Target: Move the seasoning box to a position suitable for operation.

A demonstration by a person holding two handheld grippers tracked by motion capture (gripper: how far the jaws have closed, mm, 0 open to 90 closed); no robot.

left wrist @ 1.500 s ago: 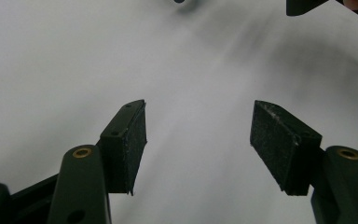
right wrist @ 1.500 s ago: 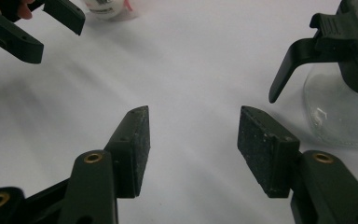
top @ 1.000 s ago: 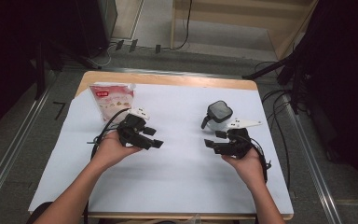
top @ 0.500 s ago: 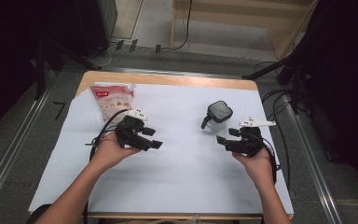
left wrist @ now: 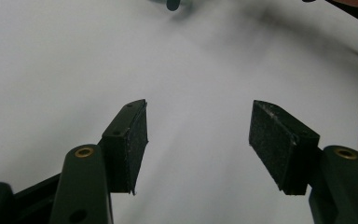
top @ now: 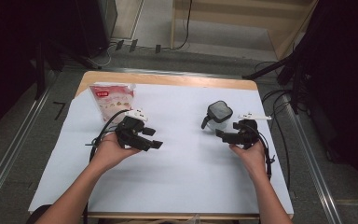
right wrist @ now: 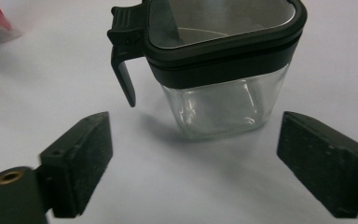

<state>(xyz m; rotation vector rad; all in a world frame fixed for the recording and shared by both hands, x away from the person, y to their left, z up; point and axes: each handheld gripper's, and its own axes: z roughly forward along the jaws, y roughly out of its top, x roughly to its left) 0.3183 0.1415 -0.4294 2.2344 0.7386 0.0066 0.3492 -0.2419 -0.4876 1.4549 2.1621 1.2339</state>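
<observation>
A small clear jar (top: 218,117) with a black lid and a black side handle stands upright on the white sheet toward the right of the table (top: 168,80). The right gripper (top: 225,136) sits just near of it, low over the sheet, pointing left; its jaws have just been opening and stand wide apart with nothing between them, the jar (right wrist: 216,65) a little ahead of the pads (right wrist: 85,156). The left gripper (top: 153,143) hovers mid-left, well apart from the jar, its fingers (left wrist: 129,145) spread over bare sheet and holding nothing. A red and white pouch (top: 112,99) lies at the far left.
</observation>
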